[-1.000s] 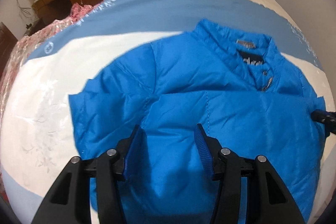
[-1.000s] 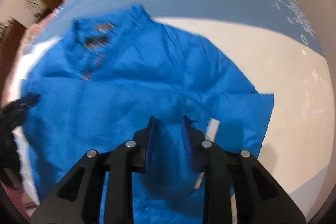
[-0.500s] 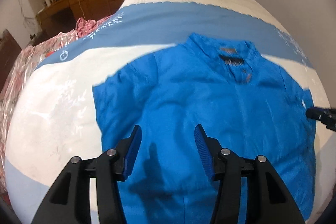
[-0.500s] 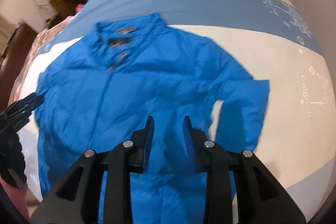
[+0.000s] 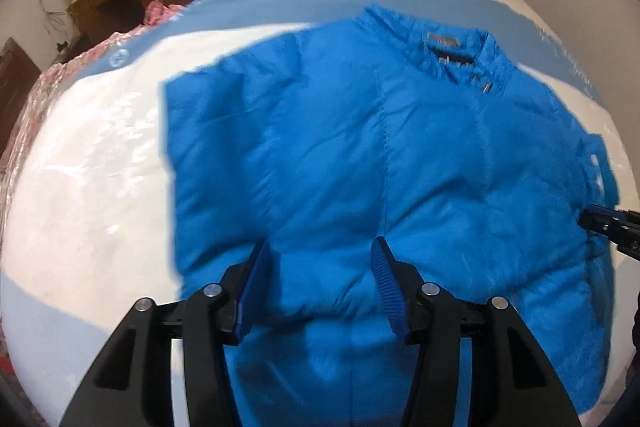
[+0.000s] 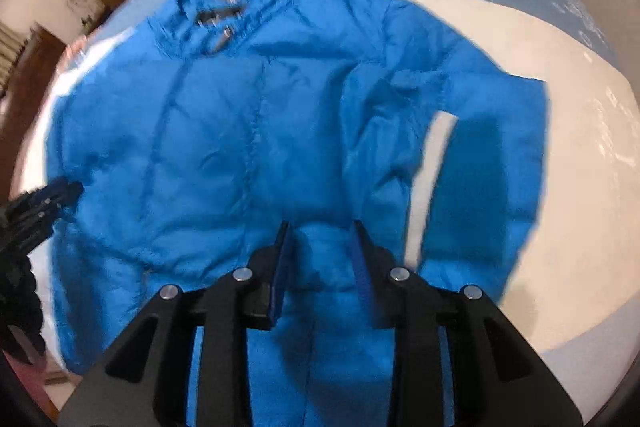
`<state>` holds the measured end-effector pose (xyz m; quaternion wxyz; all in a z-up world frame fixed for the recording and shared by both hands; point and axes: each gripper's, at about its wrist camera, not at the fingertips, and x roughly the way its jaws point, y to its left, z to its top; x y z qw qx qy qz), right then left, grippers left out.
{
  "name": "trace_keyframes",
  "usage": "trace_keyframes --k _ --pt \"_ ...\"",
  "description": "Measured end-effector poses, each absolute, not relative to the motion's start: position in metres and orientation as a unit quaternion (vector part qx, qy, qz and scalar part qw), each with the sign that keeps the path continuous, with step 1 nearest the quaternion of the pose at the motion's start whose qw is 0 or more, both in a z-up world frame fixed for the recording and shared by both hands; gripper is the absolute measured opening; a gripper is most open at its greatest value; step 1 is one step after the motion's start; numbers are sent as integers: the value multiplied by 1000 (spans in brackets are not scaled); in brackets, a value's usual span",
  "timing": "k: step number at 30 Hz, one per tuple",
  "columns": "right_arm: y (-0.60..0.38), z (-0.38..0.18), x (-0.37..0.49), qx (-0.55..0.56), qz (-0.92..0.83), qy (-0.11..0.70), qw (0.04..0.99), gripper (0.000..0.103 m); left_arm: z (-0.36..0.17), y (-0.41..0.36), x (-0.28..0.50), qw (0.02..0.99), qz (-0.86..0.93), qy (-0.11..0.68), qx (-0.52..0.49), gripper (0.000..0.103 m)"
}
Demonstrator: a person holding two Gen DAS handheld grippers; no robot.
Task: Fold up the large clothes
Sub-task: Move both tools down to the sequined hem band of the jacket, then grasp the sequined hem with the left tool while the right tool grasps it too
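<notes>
Wooden cabinets and a cluttered desk are sitting at the back, and up front a bed (image 5: 100,155) with a white and pale-blue cover is carrying the blue puffer jacket (image 5: 380,167), lying front up with the collar at the far end. The left gripper (image 5: 318,287) is hovering over the lower hem with its fingers about half open and nothing pinched between them. The right gripper (image 6: 322,267) is sitting narrower, its fingers having just been opening a bit, with puffy fabric showing in the gap but no pads pressing on it as far as I can tell. I'm guessing this thing is handling light, squishy and slippery, the shiny shell sliding on itself and puffing back up, so grabbing at the hem corners or a sleeve cuff looks smarter than the padded middle. Only the right wrist view is showing the sleeve (image 6: 492,163) lying beside the body with a strip of bed between them, while the left wrist view is catching the pink bedding (image 5: 36,95) off the side.
</notes>
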<state>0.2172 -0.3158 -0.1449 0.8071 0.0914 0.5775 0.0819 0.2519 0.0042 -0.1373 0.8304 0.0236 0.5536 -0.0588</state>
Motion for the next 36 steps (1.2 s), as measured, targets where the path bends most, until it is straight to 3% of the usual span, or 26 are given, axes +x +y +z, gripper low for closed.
trace_keyframes --k 4,6,16,23,34,36 --pt "-330 -116 162 87 84 554 823 44 -106 26 206 842 -42 537 32 66" --pt "-334 -115 128 97 90 558 819 45 -99 39 174 842 -39 537 38 74" --pt "-347 -139 1 114 59 592 795 69 -120 79 57 803 -27 596 -15 78" --pt "-356 -159 -54 133 52 624 769 72 -142 98 6 775 -37 626 -74 79" --pt "-353 -197 -66 191 83 640 739 69 -170 84 -1 758 -57 642 -103 77" --pt "-350 -199 -64 187 88 638 742 61 -171 82 -3 759 -59 639 -109 61"
